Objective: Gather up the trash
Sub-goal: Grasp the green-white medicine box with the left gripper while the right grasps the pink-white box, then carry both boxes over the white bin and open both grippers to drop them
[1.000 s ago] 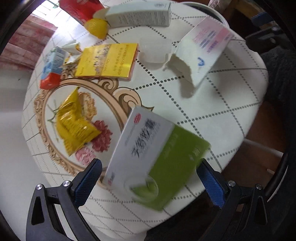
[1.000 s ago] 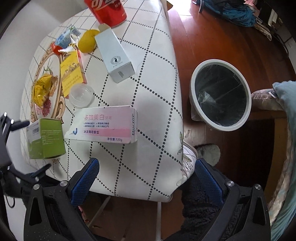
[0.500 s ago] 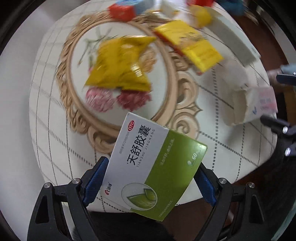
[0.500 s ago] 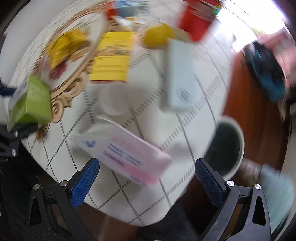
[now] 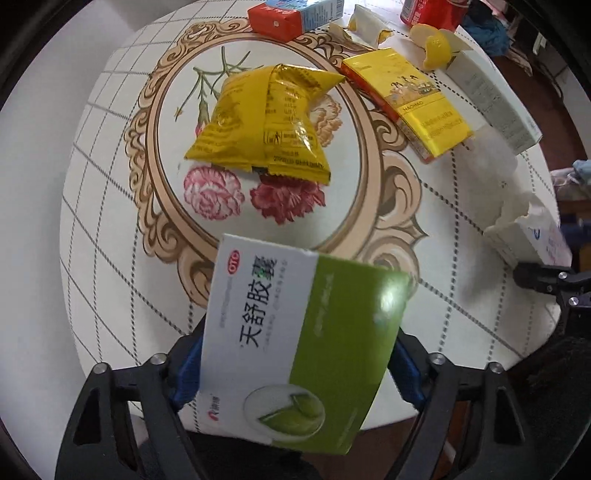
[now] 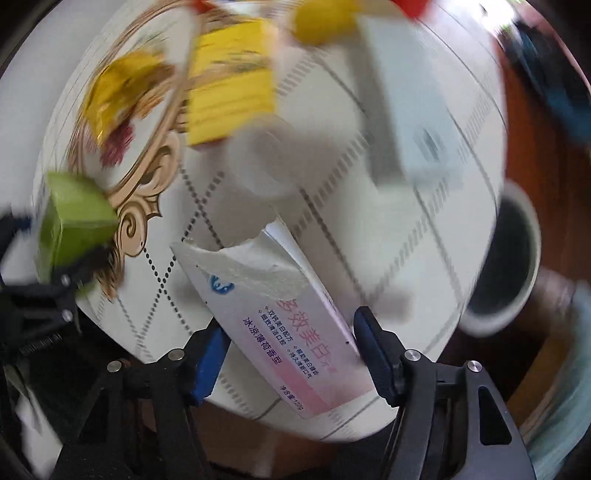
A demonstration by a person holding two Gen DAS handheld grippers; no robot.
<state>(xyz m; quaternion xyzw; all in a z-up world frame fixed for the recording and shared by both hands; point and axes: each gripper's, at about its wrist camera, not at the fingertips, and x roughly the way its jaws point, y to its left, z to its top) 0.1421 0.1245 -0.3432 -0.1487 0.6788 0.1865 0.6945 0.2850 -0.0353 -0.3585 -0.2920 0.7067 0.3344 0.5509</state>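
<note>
A green and white medicine box lies tilted at the near edge of the round table. My left gripper points straight down over it. Its jaws are closing, and the blue pads sit against both short sides of the box. A torn pink and white toothpaste box lies at an angle between the jaws of my right gripper. Those jaws are closing too, with a small gap still showing at the left pad. The right wrist view is blurred by motion.
A yellow snack bag, a yellow carton, a long white box, a red and blue carton and a red can lie further back on the table. A round bin stands on the wooden floor to the right.
Both grippers have rolled and come down over their boxes. The left jaws have narrowed onto the green box. The right jaws, wide a moment ago, have drawn in around the pink box.
</note>
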